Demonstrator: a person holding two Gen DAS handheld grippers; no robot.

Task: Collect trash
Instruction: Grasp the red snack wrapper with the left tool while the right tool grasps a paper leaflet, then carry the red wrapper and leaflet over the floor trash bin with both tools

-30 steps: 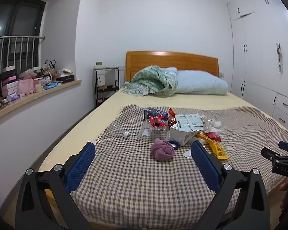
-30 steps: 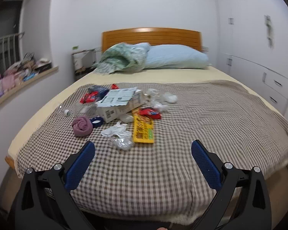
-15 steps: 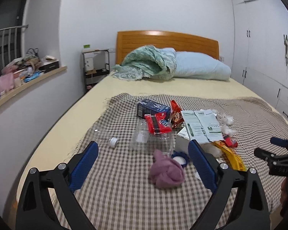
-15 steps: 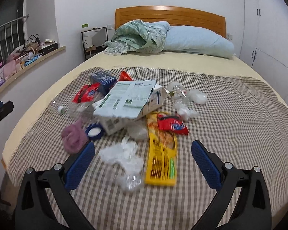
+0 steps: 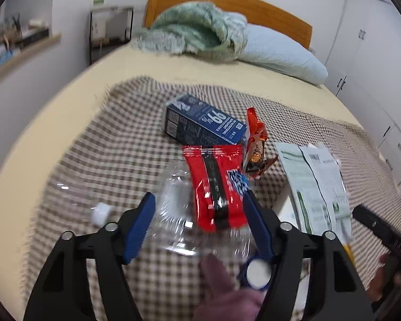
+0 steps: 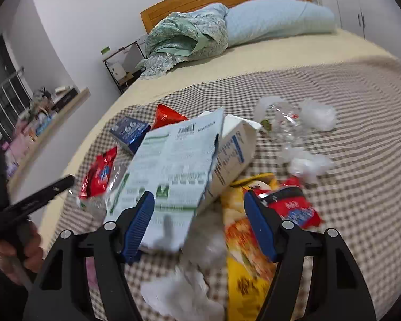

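Trash lies piled on a checked cloth [image 5: 115, 144] on the bed. My left gripper [image 5: 198, 195] hangs low over a clear plastic bottle [image 5: 173, 208] with a red snack packet [image 5: 216, 184] on top. Its jaws are closing around both, and the pads show no press. Beyond lie a dark blue carton [image 5: 205, 123] and an orange wrapper [image 5: 256, 139]. My right gripper [image 6: 197, 194] is closing over the torn flap of a white printed box [image 6: 179, 165], with a yellow snack bag [image 6: 243, 254] by its right pad. Nothing is gripped.
A white bottle cap [image 5: 101, 212], a mauve cloth wad [image 5: 227, 294] and a blue-rimmed lid [image 5: 256, 270] lie near the left gripper. Crumpled clear plastic [image 6: 286, 123] and tissues [image 6: 318, 115] sit to the right. A pillow [image 6: 275, 21] and a green blanket [image 6: 189, 34] are by the headboard.
Both grippers have swept forward and down from the foot of the bed onto the trash pile. Their jaws have narrowed from fully wide. The litter has not shifted.
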